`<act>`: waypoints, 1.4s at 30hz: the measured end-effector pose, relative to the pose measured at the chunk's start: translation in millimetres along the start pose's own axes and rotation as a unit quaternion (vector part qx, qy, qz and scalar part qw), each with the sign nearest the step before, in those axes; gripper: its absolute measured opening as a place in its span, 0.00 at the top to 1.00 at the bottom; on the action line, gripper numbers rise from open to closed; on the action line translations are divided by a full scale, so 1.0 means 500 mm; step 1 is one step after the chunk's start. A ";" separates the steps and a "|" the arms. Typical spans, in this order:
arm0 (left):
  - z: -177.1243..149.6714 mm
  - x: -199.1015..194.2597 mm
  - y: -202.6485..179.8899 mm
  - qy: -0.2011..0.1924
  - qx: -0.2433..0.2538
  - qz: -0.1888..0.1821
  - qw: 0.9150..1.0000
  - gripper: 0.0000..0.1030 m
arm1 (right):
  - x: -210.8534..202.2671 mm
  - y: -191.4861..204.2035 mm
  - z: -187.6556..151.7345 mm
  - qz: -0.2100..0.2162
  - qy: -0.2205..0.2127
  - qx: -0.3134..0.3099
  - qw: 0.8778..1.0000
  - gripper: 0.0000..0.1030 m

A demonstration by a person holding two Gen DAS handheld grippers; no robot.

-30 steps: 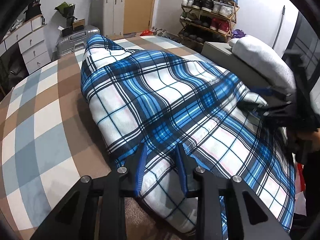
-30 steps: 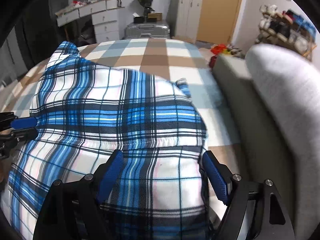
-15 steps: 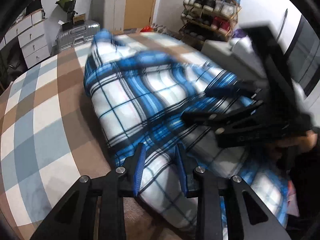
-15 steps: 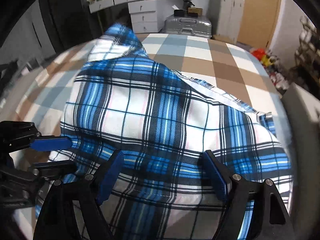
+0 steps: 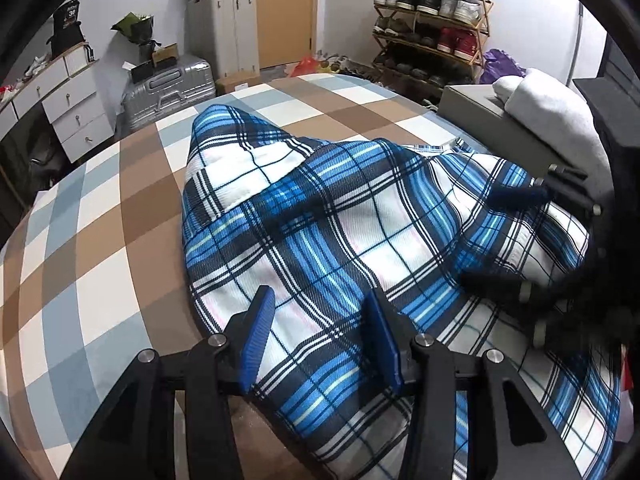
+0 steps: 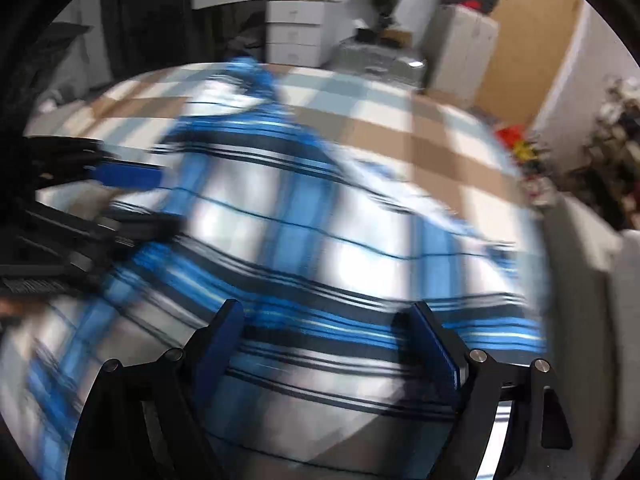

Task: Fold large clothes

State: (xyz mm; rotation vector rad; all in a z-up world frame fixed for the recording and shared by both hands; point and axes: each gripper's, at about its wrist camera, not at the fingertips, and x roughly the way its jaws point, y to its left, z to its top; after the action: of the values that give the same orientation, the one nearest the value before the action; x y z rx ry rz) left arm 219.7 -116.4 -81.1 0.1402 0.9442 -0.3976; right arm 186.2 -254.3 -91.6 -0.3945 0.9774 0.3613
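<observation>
A blue, white and black plaid shirt (image 5: 340,220) lies folded over itself on the checked bedcover (image 5: 100,240). My left gripper (image 5: 319,296) sits low over the shirt's near edge. Its jaws are opening, and the cloth lies slack between the blue pads, not pinched. My right gripper (image 6: 326,310) hovers over the same shirt (image 6: 320,220) with jaws wide apart and nothing gripped; that view is blurred by motion. In the left wrist view the right gripper (image 5: 504,236) shows at the right edge above the shirt. In the right wrist view the left gripper (image 6: 132,200) shows at the left edge.
A grey cushion (image 5: 560,120) on a grey block (image 5: 472,108) borders the bed on the right. Beyond the bed stand a shoe rack (image 5: 432,20), a silver suitcase (image 5: 168,88) and white drawers (image 5: 72,100). Bare bedcover (image 6: 440,140) lies left of and beyond the shirt.
The left jaws have widened and let go of the shirt's edge. The right gripper swept across the shirt and now sits at its right side. The shirt's upper layer has settled flatter.
</observation>
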 end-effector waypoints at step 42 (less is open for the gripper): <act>0.116 0.078 0.023 0.017 -0.067 0.004 0.998 0.59 | -0.005 -0.120 -0.045 0.001 -0.002 0.130 0.991 0.18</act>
State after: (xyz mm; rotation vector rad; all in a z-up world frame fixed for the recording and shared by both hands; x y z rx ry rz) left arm 288.4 -133.2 -79.7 0.0290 1.0001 -0.3238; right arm 196.5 -317.5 -91.3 -0.1558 1.0064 0.2312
